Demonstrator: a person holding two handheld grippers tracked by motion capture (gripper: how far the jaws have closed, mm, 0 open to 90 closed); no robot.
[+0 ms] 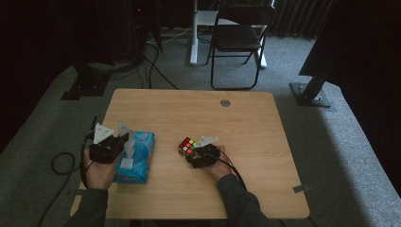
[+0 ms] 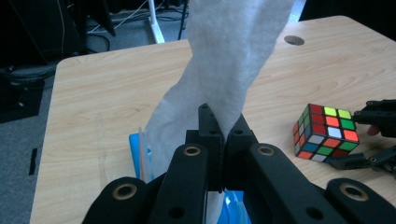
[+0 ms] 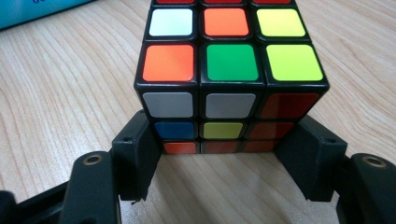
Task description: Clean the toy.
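Observation:
A blue tissue pack [image 1: 137, 163] lies at the table's left. My left gripper [image 1: 124, 143] hovers just above it, shut on a white tissue [image 1: 126, 149] drawn up out of the pack. In the left gripper view its jaws [image 2: 219, 128] pinch the twisted tissue [image 2: 229, 60], with the pack [image 2: 136, 156] below. A scrambled Rubik's cube [image 1: 187, 145] sits mid-table. My right gripper [image 1: 193, 154] holds its near side. In the right gripper view the jaws [image 3: 226, 156] clamp the cube [image 3: 229, 70] at its lower corners.
The wooden table [image 1: 189, 113] has a round cable hole [image 1: 225, 102] at the back. A folding chair [image 1: 239, 38] and stand bases sit on the carpet beyond. The pack's corner [image 3: 37, 9] shows in the right gripper view. The right gripper [image 2: 373, 140] appears beside the cube [image 2: 327, 133].

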